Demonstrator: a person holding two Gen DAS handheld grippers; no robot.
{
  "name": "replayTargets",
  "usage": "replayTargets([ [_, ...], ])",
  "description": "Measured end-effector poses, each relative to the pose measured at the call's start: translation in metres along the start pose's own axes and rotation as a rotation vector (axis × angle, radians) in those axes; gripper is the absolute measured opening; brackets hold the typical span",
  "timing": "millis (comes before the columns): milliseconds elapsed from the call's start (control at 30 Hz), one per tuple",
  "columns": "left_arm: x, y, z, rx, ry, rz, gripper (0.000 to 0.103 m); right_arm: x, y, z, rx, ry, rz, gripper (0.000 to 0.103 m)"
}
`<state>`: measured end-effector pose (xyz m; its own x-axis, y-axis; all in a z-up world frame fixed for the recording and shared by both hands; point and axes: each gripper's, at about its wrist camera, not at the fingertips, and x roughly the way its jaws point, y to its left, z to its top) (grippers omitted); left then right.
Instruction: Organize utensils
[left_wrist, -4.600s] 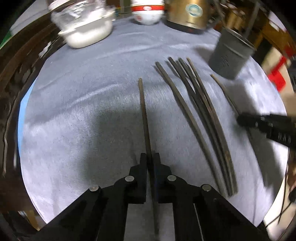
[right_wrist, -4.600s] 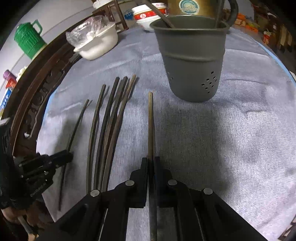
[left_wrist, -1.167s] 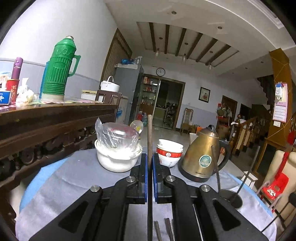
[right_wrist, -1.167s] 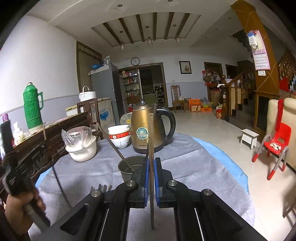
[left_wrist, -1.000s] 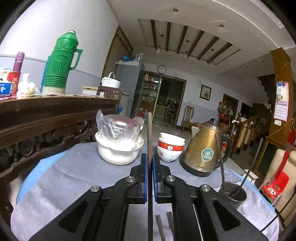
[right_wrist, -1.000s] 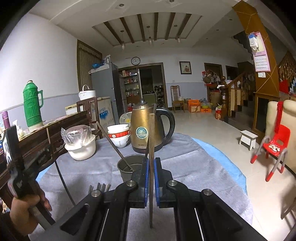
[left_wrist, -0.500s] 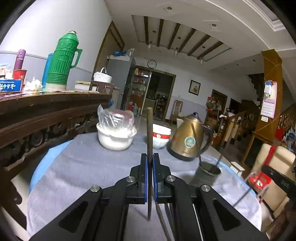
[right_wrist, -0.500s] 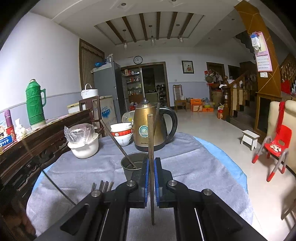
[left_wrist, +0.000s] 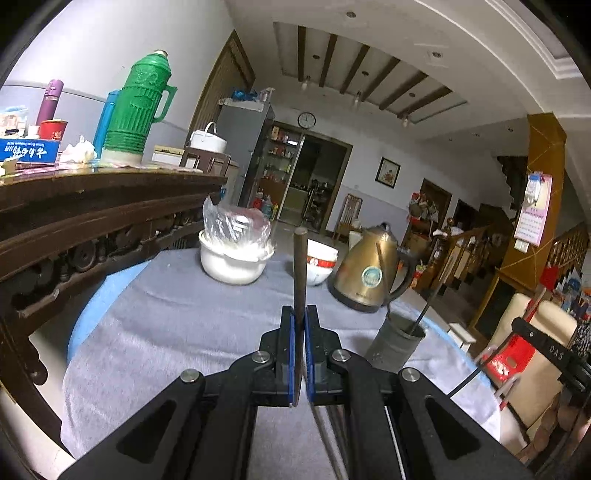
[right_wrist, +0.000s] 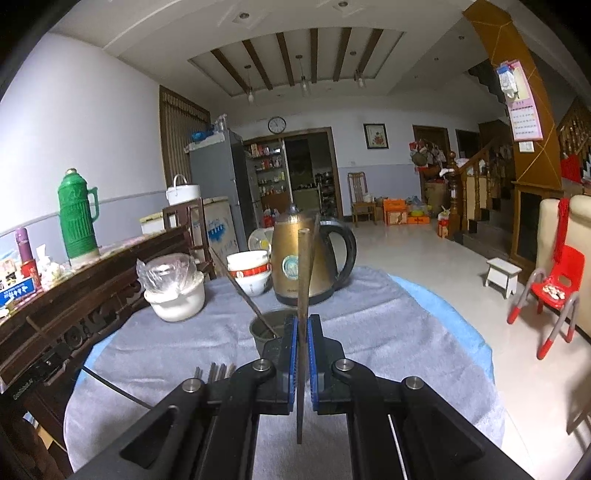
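Left gripper (left_wrist: 299, 321): jaws clamped on 1 dark chopstick (left_wrist: 300, 266), held upright, tip above the pads. Right gripper (right_wrist: 303, 328): jaws likewise clamped on 1 upright brown chopstick (right_wrist: 303, 273), lower end hanging free below the pads.

Grey utensil cup (left_wrist: 396, 347) stands on the grey cloth-covered table (left_wrist: 192, 325), right of the left gripper and just beyond the right gripper; 2 chopsticks already lean inside it. Loose chopsticks (right_wrist: 214, 369) lie on the cloth, near left in the right wrist view.

Farther: gold kettle (right_wrist: 299, 266), stacked red-and-white bowls (right_wrist: 249, 275), white pot covered with plastic (left_wrist: 236, 254). Far left: green thermos (left_wrist: 138, 107) on a wooden sideboard.
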<state>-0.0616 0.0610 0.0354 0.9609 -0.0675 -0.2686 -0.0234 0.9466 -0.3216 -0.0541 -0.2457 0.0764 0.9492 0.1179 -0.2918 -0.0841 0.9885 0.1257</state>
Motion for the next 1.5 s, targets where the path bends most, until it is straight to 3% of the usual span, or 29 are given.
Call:
replayTargets([
  [367,-0.006,-0.037,0.048,-0.045,-0.065,-0.155,0.005,-0.025,-0.003,0.031,0.021,-0.09,0.034,0.006],
  [533,0.013,-0.073,0.076,-0.044,-0.095,-0.236,0.005,-0.025,-0.004,0.068,0.018,-0.176,0.058,0.006],
  [700,0.045,-0.1,0.088,-0.035,-0.085,-0.264,0.005,0.001,-0.007,0.096,0.032,-0.204,0.069,0.006],
  [1000,0.113,-0.113,0.073,-0.003,0.029,-0.23,0.005,0.07,-0.014,0.095,0.06,-0.12,0.077,0.006],
  [1467,0.157,-0.119,0.042,0.052,0.202,-0.204,0.005,0.143,-0.018,0.056,0.063,0.087,0.098,0.007],
  [1500,0.157,-0.12,0.042,0.059,0.219,-0.207,0.01,0.147,-0.017,0.055,0.061,0.102,0.093,0.007],
])
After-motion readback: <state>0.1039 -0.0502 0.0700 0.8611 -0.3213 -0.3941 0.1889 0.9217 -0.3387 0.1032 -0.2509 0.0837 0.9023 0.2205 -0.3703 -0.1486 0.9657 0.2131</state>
